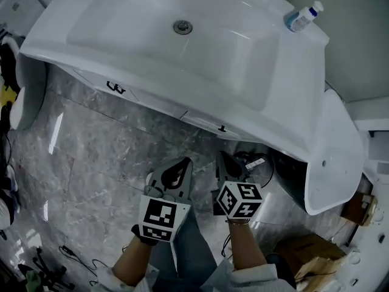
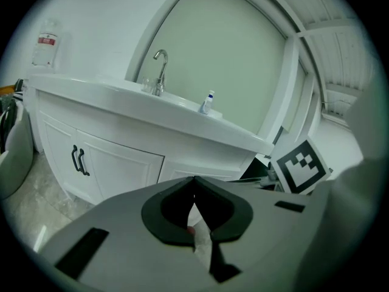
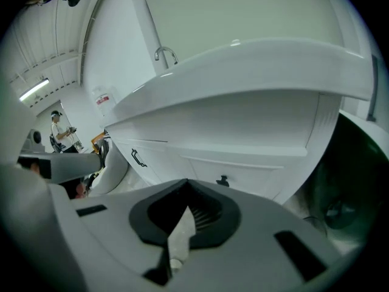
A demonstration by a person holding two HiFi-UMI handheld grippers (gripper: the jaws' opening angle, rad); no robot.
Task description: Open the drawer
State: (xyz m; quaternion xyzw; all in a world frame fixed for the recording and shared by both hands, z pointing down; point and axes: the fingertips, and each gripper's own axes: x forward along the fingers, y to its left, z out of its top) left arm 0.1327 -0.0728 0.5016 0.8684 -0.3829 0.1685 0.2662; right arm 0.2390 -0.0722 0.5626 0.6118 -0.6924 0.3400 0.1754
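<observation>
Holding my left gripper [image 2: 194, 179] and right gripper [image 3: 185, 183] clenched on nothing, I face the shut drawer [image 3: 249, 174] and its dark knob [image 3: 223, 180] under the sink [image 1: 152, 85].

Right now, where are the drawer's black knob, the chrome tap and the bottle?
Small black drawer knob [image 3: 223, 180], right gripper view, its middle.
Curved chrome tap [image 2: 162, 75], left gripper view, its neck.
Blue-and-white plastic bottle [image 1: 302, 17], head view, its body.

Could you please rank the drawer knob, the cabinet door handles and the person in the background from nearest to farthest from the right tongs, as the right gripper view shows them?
1. Drawer knob: just ahead of the right tongs, slightly right.
2. Cabinet door handles: farther off, to the left.
3. Person: far left, in the background.
</observation>
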